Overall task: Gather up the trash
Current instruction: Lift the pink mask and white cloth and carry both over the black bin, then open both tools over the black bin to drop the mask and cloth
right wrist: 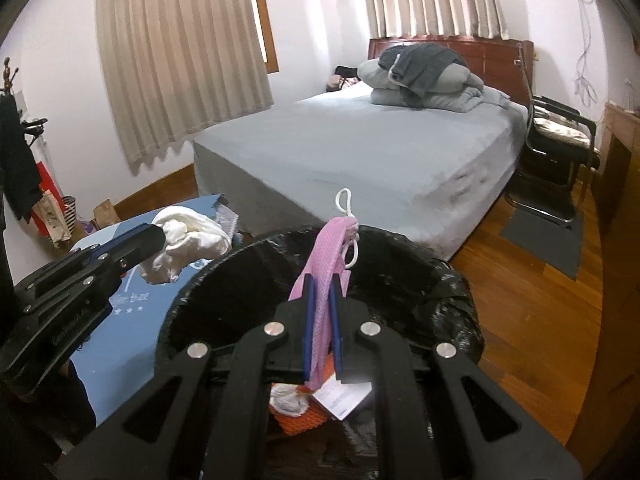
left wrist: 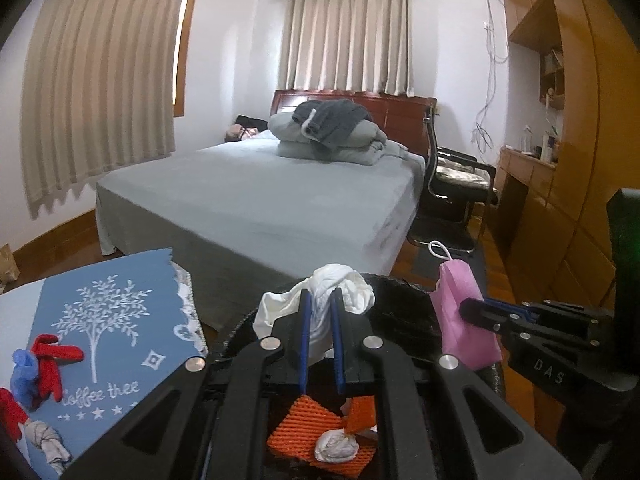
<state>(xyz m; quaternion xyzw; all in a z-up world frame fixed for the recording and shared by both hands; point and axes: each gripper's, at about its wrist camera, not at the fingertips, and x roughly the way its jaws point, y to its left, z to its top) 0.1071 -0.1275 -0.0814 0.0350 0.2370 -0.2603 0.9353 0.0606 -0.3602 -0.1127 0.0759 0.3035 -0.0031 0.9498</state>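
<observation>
Bedroom: tissue [left wrist: 320, 300] in left gripper [left wrist: 320, 304] above bin [right wrist: 440, 280].

Glossy black plastic bin liner [right wrist: 452, 280], pink mesh-textured mask [right wrist: 324, 248], crumpled white tissue [left wrist: 344, 292]

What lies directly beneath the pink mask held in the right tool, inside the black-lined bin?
In the right wrist view, below the pink mask lie orange foam netting, a crumpled tissue and a printed paper slip.
</observation>
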